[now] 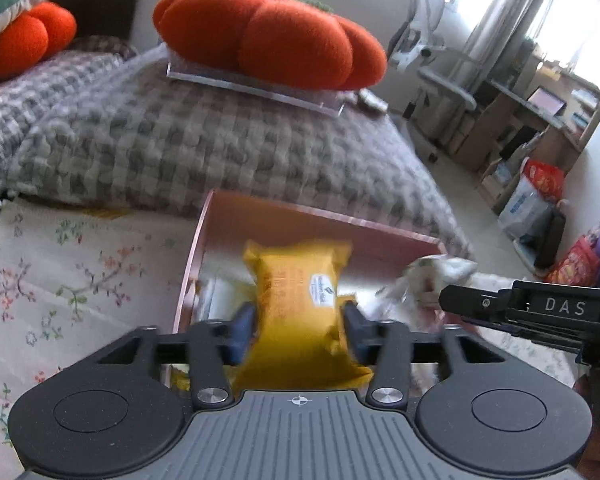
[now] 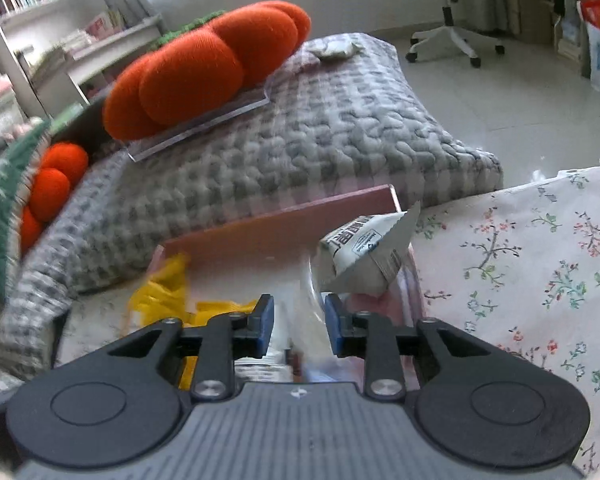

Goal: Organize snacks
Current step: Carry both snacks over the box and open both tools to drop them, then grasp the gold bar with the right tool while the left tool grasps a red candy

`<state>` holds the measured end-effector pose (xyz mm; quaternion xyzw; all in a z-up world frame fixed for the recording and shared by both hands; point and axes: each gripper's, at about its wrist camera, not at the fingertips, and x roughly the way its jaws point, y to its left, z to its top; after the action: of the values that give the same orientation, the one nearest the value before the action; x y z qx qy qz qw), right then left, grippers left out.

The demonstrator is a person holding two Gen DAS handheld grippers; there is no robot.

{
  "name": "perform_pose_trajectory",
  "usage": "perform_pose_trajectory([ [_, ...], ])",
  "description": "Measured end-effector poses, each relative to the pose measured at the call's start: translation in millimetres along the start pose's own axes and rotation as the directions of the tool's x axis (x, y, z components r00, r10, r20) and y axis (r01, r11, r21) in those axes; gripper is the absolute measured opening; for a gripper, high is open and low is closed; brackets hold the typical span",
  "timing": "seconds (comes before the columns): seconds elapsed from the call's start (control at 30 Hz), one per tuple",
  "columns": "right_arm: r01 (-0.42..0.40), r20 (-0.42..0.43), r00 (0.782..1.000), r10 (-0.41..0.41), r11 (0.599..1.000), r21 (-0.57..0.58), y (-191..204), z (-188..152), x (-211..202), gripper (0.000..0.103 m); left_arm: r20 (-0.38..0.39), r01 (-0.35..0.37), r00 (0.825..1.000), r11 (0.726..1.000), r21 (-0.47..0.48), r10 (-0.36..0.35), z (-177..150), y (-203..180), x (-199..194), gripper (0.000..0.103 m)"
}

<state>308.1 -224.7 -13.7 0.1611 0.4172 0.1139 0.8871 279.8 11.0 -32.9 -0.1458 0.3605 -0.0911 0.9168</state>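
L gripper (image 1: 298, 326): jaws closed approx. halfway, blue pads pressing both sides of a yellow snack pack (image 1: 300, 300). Pack is pinched at its waist and held above the pink box (image 1: 320, 220), over the box's near-left zone. Not yet released.

R gripper (image 2: 298, 326): jaws set to a narrow gap. A clear/white wrapper (image 2: 306, 320) sits between the pads, but blur prevents confirming contact; grip status cannot be determined. A grey-white printed packet (image 2: 364, 256) stands just ahead of the R jaws, at the box's right wall.

Box location: on the floral cloth (image 2: 520, 260), w/ its far wall near the grey checked blanket (image 1: 220, 140).

Progress (est.): mid-task. Several packs are already inside the box, incl. yellow wrappers (image 2: 160, 296) at the left. The held yellow pack remains to be placed; the grey-white packet looks unsettled.

Limits of view:
- Box floor mostly masked by both grippers; item count n/a.
- Motion blur on pack labels; text unreadable.
- Cloth near the operator is cut off, so any loose snacks there are not shown.
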Motion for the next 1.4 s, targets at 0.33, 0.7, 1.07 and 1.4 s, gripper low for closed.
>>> perform_pose_trajectory([
  [0.33,-0.029,-0.018,0.999,0.030,0.999,0.031,4,5,-30,0.037,0.057,-0.004,0.998,0.990,-0.139,0.012,19,18,-55,0.070],
  [0.7,-0.091,-0.087,0.993,0.085,0.994,-0.064,23,-19,-77,0.054,-0.049,-0.046,0.998,0.981,-0.187,0.037,-10,29,-96,0.070],
  [1.07,-0.125,-0.247,0.968,0.042,0.935,-0.332,49,-78,-95,0.062,-0.136,-0.163,0.976,0.985,0.058,0.170,-73,23,-118,0.073],
  [1.4,-0.216,-0.386,0.922,0.000,0.829,-0.516,81,-134,-90,0.062,-0.192,-0.150,0.962,0.962,0.229,0.196,-94,12,-103,0.074],
])
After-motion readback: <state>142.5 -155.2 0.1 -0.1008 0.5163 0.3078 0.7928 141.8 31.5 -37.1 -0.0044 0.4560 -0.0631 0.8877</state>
